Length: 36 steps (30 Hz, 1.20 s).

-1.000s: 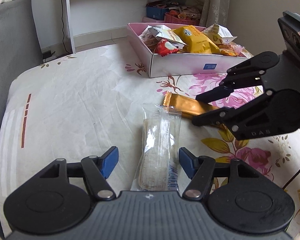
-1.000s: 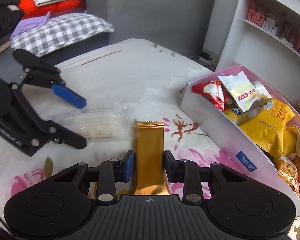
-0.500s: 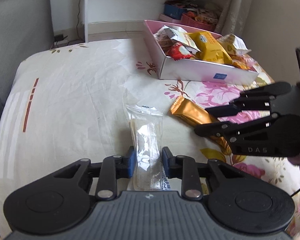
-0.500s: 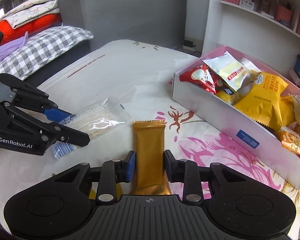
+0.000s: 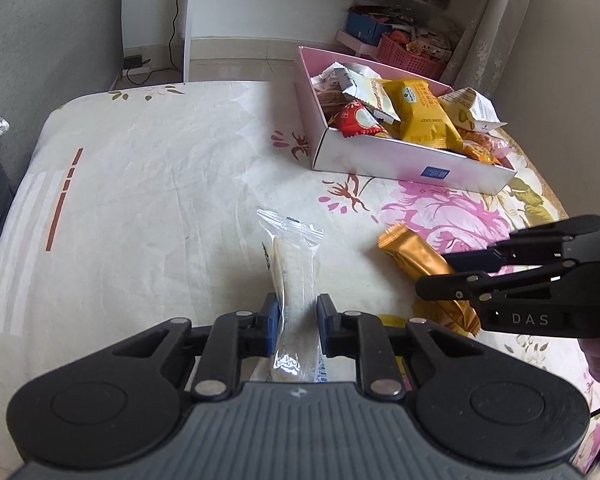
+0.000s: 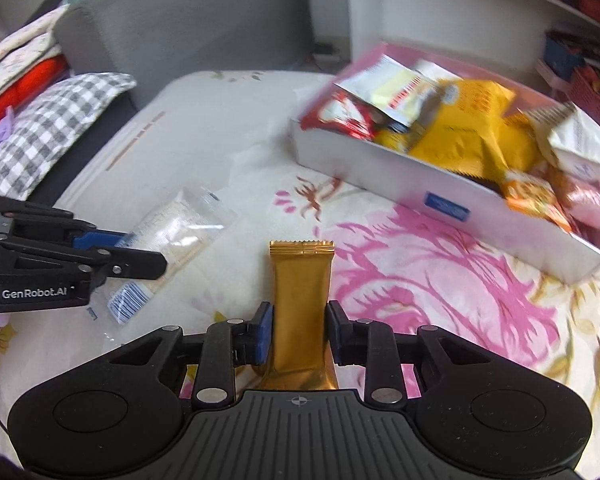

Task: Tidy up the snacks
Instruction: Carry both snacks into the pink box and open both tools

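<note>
My left gripper [image 5: 297, 322] is shut on a clear packet of pale crackers [image 5: 294, 276] and holds it above the flowered bedspread. It also shows in the right wrist view [image 6: 172, 228], with the left gripper [image 6: 120, 250] on its near end. My right gripper [image 6: 299, 334] is shut on a gold foil bar [image 6: 301, 292], lifted off the spread. In the left wrist view the right gripper [image 5: 440, 272] pinches the gold bar [image 5: 414, 258]. A pink-lined white box [image 5: 412, 160] full of snack packets stands ahead; it is blurred in the right wrist view [image 6: 452, 200].
The flowered bedspread [image 5: 160, 184] covers the surface. A grey sofa back [image 6: 180, 32] and a checked pillow [image 6: 48, 128] lie at the left. A white shelf unit [image 5: 284, 20] with a pink basket [image 5: 404, 58] stands behind the box.
My left gripper closed on the cracker packet and lifted it. My right gripper, holding the gold bar throughout, rose and swung toward the box.
</note>
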Available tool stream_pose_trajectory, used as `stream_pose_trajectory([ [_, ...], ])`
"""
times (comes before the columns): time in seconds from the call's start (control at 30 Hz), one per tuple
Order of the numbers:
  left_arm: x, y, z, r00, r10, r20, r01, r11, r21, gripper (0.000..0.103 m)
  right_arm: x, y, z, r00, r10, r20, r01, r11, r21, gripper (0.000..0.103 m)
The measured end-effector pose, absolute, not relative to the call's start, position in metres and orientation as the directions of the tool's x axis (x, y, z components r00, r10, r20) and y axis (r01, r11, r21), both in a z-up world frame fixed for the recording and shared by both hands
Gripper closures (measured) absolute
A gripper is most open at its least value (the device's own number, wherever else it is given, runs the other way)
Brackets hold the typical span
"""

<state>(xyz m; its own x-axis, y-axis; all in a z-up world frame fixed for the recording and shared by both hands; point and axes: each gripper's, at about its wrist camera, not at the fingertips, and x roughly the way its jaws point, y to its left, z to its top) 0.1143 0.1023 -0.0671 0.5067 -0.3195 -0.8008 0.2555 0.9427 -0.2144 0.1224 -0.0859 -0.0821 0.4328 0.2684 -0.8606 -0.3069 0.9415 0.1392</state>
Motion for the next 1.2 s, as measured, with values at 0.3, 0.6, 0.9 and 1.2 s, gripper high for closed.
stream_pose_trajectory([
  [0.3,0.116,0.092,-0.049,0.523,-0.342,-0.781,0.236,0.938,-0.253,0.086,0.123,-0.126,-0.056,0.465,0.263,-0.846,-0.154,0.964,0.215,0.075],
  [0.6,0.123,0.078,-0.033,0.562,-0.348,-0.751,0.205,0.937,-0.281,0.086,0.128,-0.152,-0.027,0.536,0.256,-0.804,-0.11,0.966,0.235,0.075],
  [0.9,0.136,0.062,-0.02,0.592,-0.332,-0.735,0.192,0.943,-0.271,0.086,0.142,-0.18,-0.004,0.607,0.227,-0.762,-0.064,0.969,0.238,0.075],
  [1.2,0.174,0.027,-0.005,0.622,-0.353,-0.699,0.222,0.936,-0.274,0.086,0.163,-0.221,0.001,0.661,0.213,-0.719,0.048,0.945,0.324,0.075],
])
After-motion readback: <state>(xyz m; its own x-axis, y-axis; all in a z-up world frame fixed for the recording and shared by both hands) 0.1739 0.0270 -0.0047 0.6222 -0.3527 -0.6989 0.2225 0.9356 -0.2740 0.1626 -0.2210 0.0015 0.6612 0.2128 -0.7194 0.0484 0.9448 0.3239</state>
